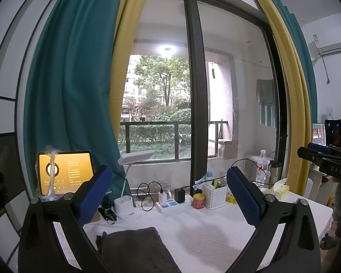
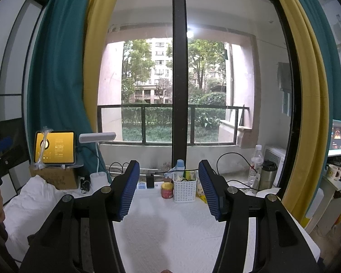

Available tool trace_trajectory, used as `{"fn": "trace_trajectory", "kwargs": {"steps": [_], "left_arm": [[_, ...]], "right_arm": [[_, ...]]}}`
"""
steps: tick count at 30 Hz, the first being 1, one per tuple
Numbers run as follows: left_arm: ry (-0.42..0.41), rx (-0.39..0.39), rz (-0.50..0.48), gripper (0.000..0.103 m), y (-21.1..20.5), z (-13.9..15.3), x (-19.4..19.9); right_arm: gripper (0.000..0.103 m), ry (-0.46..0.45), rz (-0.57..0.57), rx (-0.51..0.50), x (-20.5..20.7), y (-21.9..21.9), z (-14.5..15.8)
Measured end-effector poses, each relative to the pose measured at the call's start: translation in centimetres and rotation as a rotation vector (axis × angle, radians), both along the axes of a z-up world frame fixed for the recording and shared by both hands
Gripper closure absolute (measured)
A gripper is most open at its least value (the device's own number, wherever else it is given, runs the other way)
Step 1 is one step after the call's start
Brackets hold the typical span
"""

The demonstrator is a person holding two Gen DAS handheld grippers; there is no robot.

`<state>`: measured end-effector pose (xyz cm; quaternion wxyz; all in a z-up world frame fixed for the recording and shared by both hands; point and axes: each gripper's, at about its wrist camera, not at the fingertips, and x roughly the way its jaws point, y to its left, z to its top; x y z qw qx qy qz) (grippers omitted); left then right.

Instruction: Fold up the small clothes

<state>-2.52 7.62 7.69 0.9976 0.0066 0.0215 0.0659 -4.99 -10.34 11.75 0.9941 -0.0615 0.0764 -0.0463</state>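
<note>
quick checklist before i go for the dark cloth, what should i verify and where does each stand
1. Left gripper empty, fingers apart: ok.
2. Right gripper empty, fingers apart: ok.
3. Dark cloth in view near the left gripper, lying flat on the white table cover: ok.
4. Cloth fully spread and its edges findable: cannot tell, the near part is cut off by the frame.
5. Bare cover ahead of both grippers for folding: ok.
6. Clutter at the back, the white basket and red can, clear of the cloth: ok.
</note>
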Motion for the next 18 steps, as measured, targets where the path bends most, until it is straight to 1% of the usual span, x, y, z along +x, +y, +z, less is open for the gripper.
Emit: {"fn": "trace_trajectory", "kwargs": {"steps": [18], "left_arm": [[0.007,0.004,-0.006,0.003,-0.27,0.00,0.08]], "right_arm": [[0.046,0.012,0.010,-0.011,0.36,-0.04,0.17]]}}
